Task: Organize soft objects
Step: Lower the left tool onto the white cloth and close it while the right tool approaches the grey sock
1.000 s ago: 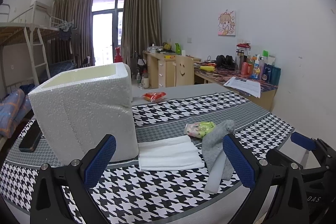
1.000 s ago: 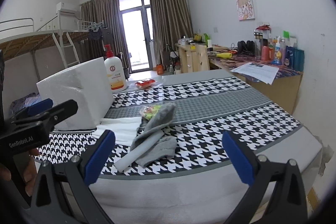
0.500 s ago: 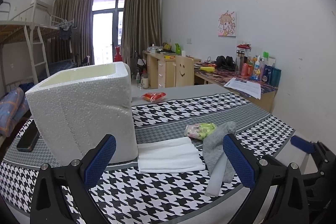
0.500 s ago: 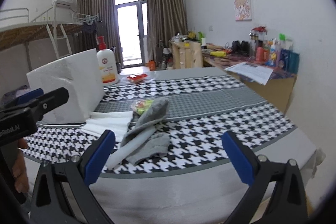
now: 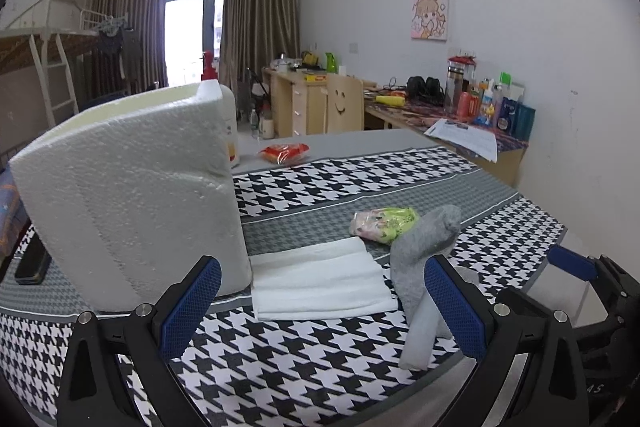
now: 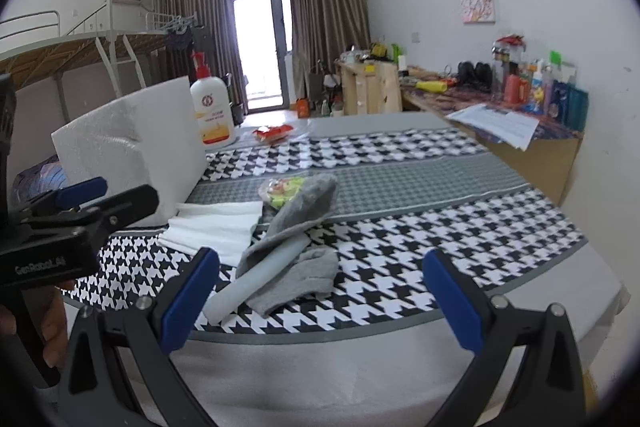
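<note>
Grey sock fabric [image 6: 296, 227] is lying in a loose heap near the front edge of the table [image 6: 400, 311], its long rolled part running diagonally from the front edge back toward the centre. A folded white towel [image 5: 320, 279] is sitting just beside the heap on its left, touching the foot of the foam box [image 5: 132, 195], and a small green-and-pink packet [image 5: 384, 223] is resting against the heap's far end. Both grippers are hovering off the front edge with jaws spread apart and holding nothing. The right gripper [image 6: 320, 299] is facing the heap almost head-on, slightly to its right; the left gripper [image 5: 320, 307] is framing the towel, with the socks at its right finger. The right gripper appears the nearer to the socks, and a grasp across the roll's long axis looks most workable.
</note>
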Available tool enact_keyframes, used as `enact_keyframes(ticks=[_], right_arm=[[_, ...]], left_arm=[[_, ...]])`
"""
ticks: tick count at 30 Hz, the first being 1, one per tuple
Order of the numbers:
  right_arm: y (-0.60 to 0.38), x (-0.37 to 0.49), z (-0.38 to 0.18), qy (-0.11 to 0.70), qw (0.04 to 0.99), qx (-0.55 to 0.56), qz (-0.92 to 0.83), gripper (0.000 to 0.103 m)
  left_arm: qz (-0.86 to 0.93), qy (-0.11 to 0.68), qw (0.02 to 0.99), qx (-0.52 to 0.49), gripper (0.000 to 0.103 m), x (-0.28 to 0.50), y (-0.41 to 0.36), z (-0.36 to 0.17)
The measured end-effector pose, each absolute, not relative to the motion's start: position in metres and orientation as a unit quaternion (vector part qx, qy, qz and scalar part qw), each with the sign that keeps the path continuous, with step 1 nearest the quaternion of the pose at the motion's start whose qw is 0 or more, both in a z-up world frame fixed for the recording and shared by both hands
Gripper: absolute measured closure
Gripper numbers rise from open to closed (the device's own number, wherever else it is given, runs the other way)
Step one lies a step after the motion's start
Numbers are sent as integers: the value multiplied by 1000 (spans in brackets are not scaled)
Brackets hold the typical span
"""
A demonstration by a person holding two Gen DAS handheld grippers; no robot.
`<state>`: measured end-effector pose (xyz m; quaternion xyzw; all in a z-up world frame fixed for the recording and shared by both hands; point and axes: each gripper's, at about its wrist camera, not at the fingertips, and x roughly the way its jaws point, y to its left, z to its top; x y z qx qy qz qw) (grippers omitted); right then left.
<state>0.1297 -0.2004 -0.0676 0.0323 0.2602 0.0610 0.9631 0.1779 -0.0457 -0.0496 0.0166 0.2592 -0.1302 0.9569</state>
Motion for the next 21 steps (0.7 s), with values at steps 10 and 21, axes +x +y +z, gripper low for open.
enact_keyframes(ticks=[10,21], right_arm=[[-193,140,-74,279,957,17,78,1],[-181,153,-88,312,944,-3,105,13]], left_arm=[[-140,292,946,28,5,200,-53,-63],[-155,347,924,44,18,227,-62,-80]])
